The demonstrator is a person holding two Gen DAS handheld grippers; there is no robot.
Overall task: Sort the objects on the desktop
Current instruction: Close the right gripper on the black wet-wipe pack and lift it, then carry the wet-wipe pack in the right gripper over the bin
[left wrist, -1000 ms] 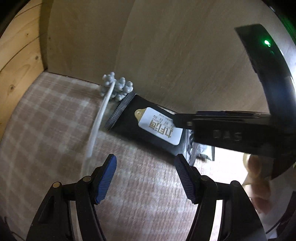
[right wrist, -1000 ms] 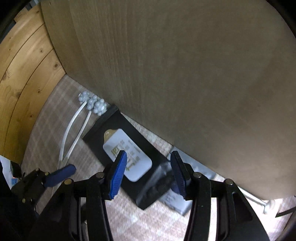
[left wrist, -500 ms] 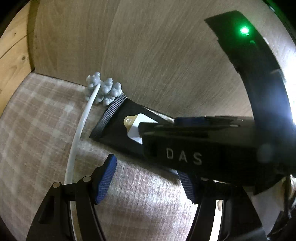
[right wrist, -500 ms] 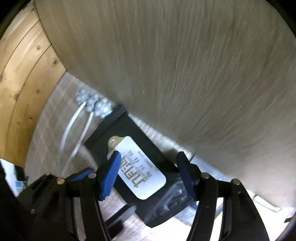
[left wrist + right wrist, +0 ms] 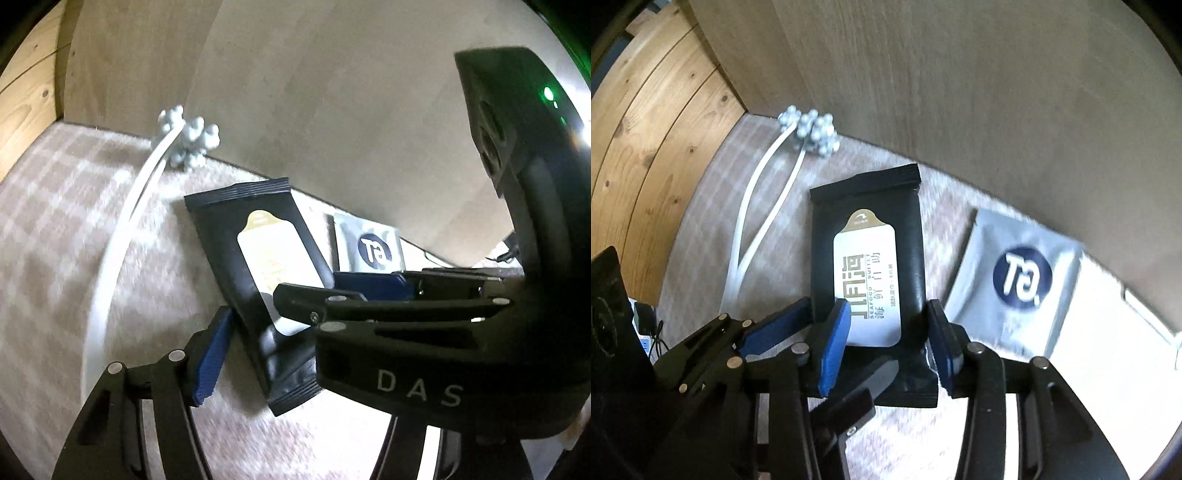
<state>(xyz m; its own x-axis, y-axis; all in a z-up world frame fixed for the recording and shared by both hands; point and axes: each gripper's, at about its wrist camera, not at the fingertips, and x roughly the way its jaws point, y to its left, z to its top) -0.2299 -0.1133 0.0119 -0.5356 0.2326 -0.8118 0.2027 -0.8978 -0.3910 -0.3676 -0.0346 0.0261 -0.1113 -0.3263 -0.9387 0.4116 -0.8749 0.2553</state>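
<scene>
Sorting is at an early stage. Right tongs (image 5: 886,336) straddle the black packet (image 5: 866,258) on the worktop (image 5: 701,229), spread, not clamped. Left tongs' (image 5: 236,332) state: cannot tell. Grey sachet (image 5: 1015,280) and massager (image 5: 809,129) remain unsorted.

The wall panel (image 5: 960,92) closes off the upper frame. Along its foot lie the white massager (image 5: 809,129), the black wipes pack (image 5: 866,240) and the grey sachet (image 5: 1019,277), with checked cloth (image 5: 701,229) bare at left. Both grippers, right gripper (image 5: 886,336) and left gripper (image 5: 266,325), crowd the pack's lower end.
</scene>
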